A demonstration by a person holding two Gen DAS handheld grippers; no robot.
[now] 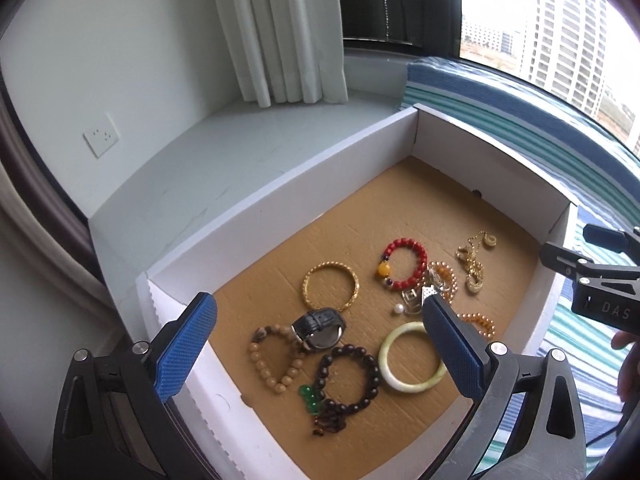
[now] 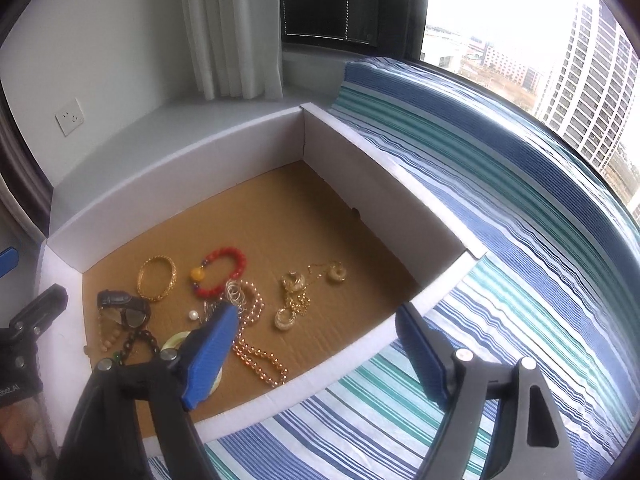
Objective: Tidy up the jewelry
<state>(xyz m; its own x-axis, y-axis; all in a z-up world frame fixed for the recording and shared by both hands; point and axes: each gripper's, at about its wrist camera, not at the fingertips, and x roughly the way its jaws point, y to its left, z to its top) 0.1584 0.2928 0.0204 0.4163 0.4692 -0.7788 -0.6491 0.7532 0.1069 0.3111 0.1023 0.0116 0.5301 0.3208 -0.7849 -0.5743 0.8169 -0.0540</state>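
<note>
A white box (image 1: 280, 188) with a brown cardboard floor holds jewelry: a gold bangle (image 1: 330, 286), a red bead bracelet (image 1: 404, 264), a black watch (image 1: 320, 328), a tan bead bracelet (image 1: 276, 356), a dark bead bracelet (image 1: 350, 380), a pale jade bangle (image 1: 412, 360), a gold chain (image 1: 472, 268) and an orange bead necklace (image 2: 256, 352). My left gripper (image 1: 316, 344) is open and empty above the box's near side. My right gripper (image 2: 316, 344) is open and empty over the box's front right wall (image 2: 360, 344).
The box sits on a blue, green and white striped cloth (image 2: 500, 240). A pale ledge (image 1: 224, 148), a white curtain (image 1: 280, 28) and a wall socket (image 1: 101, 138) lie behind. A window (image 2: 560, 40) is at the right.
</note>
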